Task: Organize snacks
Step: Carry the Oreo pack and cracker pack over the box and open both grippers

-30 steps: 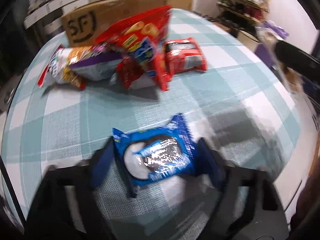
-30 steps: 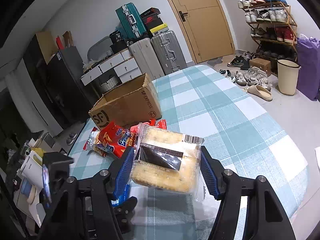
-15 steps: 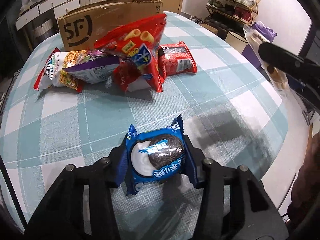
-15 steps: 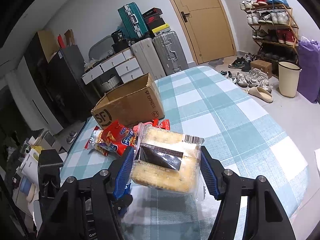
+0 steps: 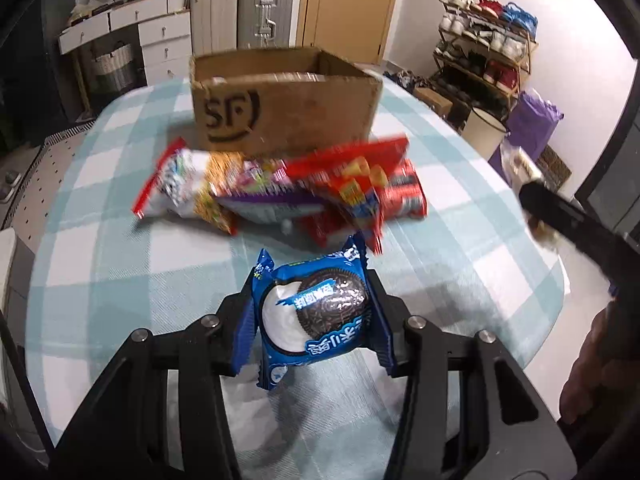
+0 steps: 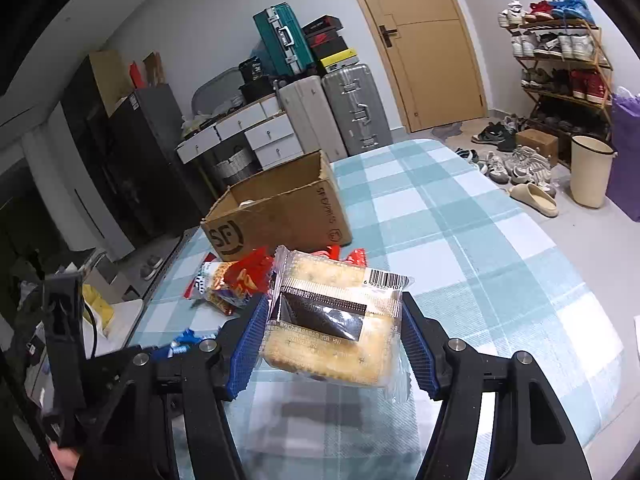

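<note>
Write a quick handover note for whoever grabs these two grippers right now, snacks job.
Left gripper: shut on the blue cookie pack, lifted off the table.
Right gripper: shut on the clear cracker pack, held above the table.
Cardboard box: open, at the table's far side; its contents are mostly hidden.
Snack pile: lies on the cloth in front of the box.
Left to do, likely: drop both packs in the box, then the pile.

So the cookie pack [image 5: 316, 316] sits right between the left gripper [image 5: 314, 320] fingers, up off the table [image 5: 100, 264]. Ahead of it is the snack pile [image 5: 280, 196], with the cardboard box [image 5: 286, 110] just behind that. The cracker pack [image 6: 334, 324] sits between the right gripper [image 6: 334, 344] fingers, box ahead and slightly left.
</note>
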Available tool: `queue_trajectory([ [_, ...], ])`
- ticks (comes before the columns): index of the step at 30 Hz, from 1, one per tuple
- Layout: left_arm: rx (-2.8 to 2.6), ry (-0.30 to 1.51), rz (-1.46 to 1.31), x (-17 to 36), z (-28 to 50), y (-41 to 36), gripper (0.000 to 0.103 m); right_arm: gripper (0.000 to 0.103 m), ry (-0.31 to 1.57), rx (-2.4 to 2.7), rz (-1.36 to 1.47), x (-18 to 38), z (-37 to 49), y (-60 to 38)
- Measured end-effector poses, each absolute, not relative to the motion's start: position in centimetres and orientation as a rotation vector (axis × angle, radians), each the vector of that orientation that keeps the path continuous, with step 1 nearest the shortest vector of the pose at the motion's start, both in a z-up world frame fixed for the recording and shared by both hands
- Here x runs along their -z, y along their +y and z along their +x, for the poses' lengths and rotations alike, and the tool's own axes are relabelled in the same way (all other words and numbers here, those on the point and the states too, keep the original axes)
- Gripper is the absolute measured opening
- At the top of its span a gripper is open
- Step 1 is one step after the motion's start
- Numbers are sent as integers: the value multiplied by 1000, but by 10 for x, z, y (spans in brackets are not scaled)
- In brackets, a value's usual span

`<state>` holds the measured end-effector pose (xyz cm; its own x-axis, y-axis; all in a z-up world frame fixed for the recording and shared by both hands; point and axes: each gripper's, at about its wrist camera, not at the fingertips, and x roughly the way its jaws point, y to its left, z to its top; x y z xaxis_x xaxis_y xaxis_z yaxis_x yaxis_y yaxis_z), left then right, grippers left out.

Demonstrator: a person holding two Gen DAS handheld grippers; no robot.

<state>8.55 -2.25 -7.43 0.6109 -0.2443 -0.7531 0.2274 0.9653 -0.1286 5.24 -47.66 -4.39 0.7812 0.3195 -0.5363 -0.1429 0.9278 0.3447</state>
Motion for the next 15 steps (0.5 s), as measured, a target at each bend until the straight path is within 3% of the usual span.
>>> queue_trajectory([
  [15, 276, 767, -67, -9, 153, 12, 45, 65, 593, -368, 240, -5, 105, -443],
])
